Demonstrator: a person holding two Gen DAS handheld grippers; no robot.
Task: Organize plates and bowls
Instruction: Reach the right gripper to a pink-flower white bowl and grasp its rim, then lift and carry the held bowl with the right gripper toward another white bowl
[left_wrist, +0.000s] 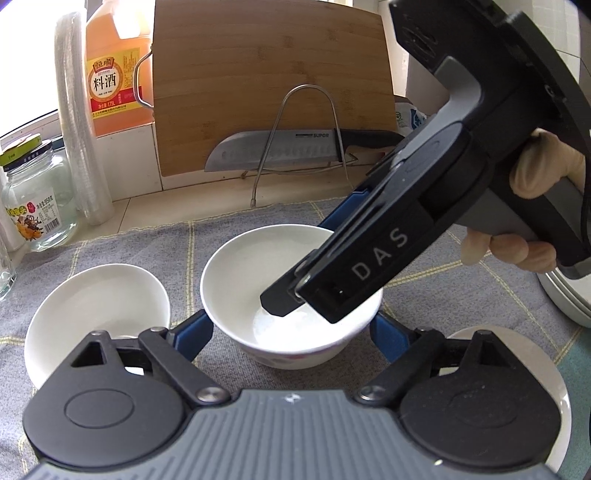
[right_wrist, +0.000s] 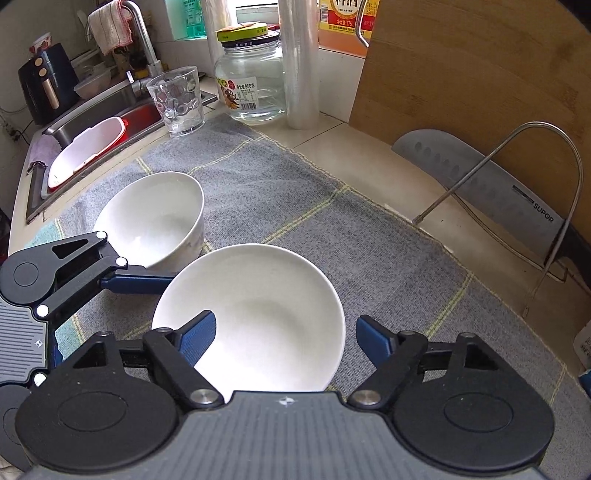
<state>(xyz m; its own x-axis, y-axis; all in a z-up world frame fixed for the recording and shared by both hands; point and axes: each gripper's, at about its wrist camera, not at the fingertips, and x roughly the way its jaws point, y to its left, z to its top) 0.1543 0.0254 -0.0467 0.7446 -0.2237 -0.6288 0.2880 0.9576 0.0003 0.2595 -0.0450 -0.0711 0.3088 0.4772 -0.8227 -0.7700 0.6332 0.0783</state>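
The round white china bowl (right_wrist: 255, 317) looks smooth, slippery and easy to break. The right gripper (right_wrist: 284, 338) straddles its rim, fingers spread; pinch the rim gently. The left gripper (left_wrist: 291, 334) is spread wide around it.

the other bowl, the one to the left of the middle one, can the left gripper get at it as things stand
Probably yes. The left bowl stands free on the grey cloth with nothing over it. The left gripper straddles the middle bowl, jaws open, so it must first back off; the right gripper reaches only into that middle bowl.

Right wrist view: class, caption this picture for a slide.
Right claw straddles a white bowl's rim on the grey cloth.
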